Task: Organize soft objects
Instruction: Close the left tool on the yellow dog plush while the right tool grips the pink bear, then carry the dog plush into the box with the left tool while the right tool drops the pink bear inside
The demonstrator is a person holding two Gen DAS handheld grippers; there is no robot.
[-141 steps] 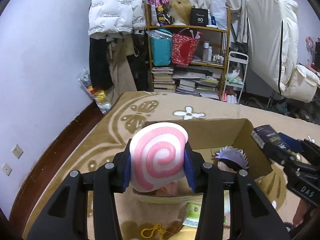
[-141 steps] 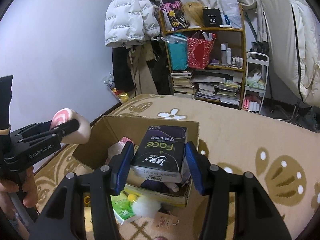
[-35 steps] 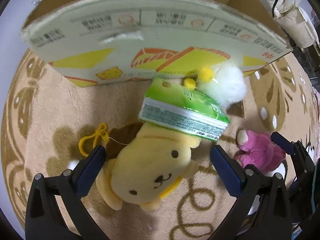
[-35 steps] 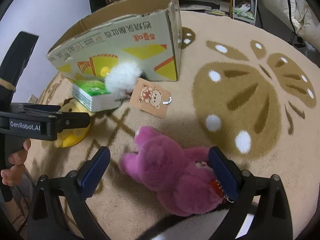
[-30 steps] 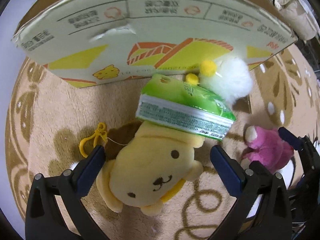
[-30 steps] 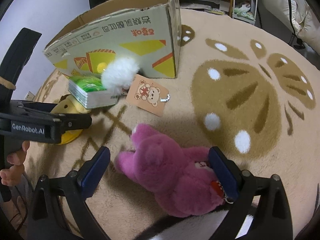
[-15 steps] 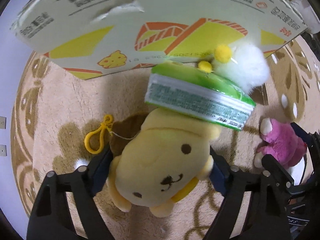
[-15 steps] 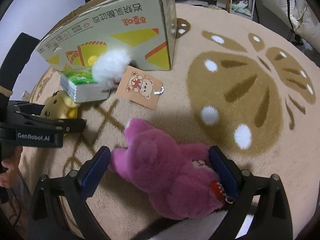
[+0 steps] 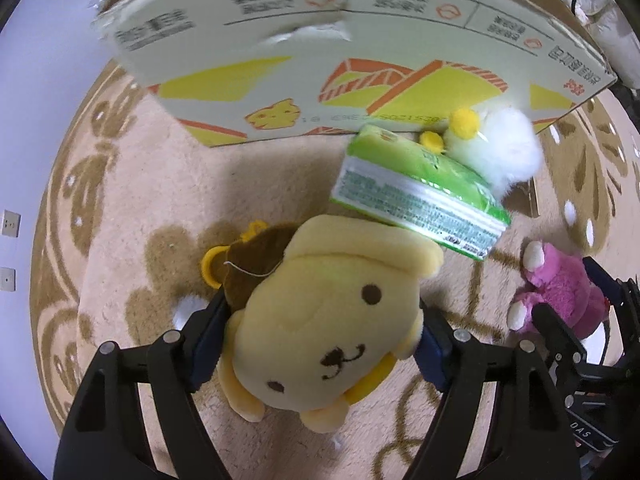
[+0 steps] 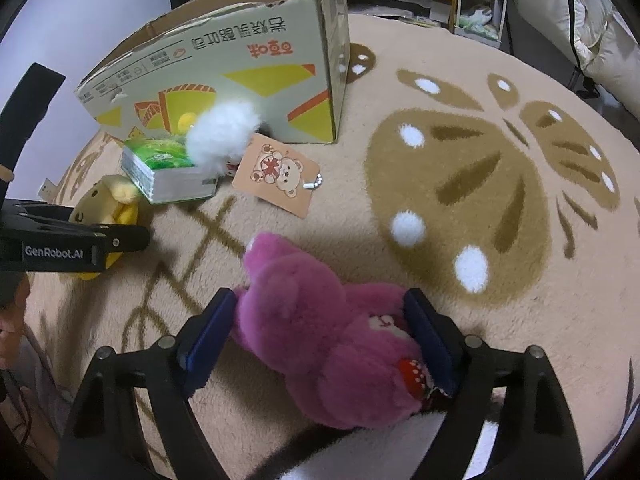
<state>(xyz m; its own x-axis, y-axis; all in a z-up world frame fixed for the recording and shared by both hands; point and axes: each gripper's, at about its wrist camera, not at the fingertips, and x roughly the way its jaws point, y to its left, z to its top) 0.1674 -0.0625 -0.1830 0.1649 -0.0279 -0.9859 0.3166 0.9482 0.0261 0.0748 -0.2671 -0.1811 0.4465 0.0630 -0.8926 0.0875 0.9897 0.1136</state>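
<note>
My left gripper (image 9: 316,332) is shut on a yellow dog plush (image 9: 324,324) that lies on the rug; it also shows in the right wrist view (image 10: 106,200). My right gripper (image 10: 320,332) is shut on a pink bear plush (image 10: 320,344), which also shows in the left wrist view (image 9: 560,288). A green tissue pack (image 9: 416,196) leans on the yellow plush's head, with a white fluffy plush (image 9: 500,148) on top. The cardboard box (image 9: 344,48) stands just behind them.
A bear-print card (image 10: 276,172) lies on the beige patterned rug (image 10: 460,184) beside the box (image 10: 224,68). A wall with sockets (image 9: 10,224) is at the left. Shelves and a white cart (image 10: 476,8) stand beyond the rug.
Both grippers dropped the earlier items into the box, came down to the rug and closed from wide open: the left on the yellow dog plush, the right on the pink bear.
</note>
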